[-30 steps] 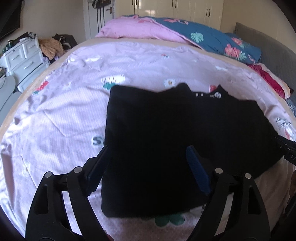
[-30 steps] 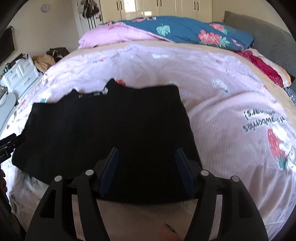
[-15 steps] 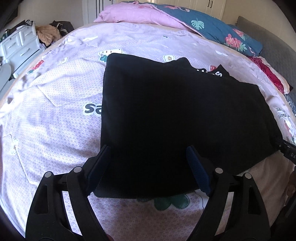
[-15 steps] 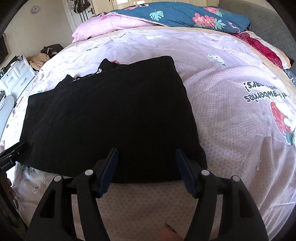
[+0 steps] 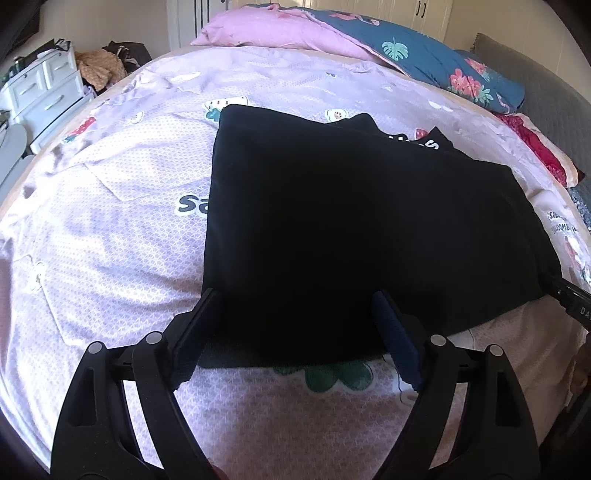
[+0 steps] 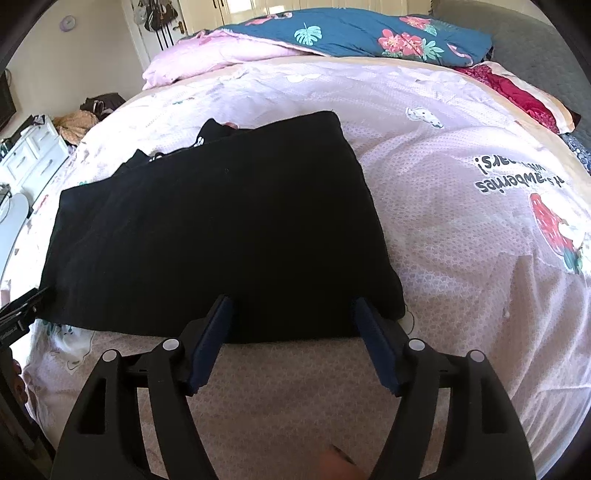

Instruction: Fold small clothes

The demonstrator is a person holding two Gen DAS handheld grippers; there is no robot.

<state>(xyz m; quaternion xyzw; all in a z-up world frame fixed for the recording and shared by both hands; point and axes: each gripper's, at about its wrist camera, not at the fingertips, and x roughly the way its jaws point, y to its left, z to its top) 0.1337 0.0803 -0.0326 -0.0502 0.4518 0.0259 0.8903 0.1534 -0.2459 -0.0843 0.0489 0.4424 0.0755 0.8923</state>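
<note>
1. The bed (image 5: 110,229) is covered by a pink printed sheet.
2. The black garment (image 5: 351,229), partly folded, is spread mid-frame.
3. Left hand-held gripper (image 5: 295,332) and right hand-held gripper (image 6: 291,332) are held spread at its lower edge; layers could be separated by a shallow pinch.

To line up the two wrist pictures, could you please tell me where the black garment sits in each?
Left wrist: the black garment fills the centre and right, ahead of the open fingers.
Right wrist: it fills the centre and left.
Shared landmark: the blue floral quilt at the far end of the bed.
</note>
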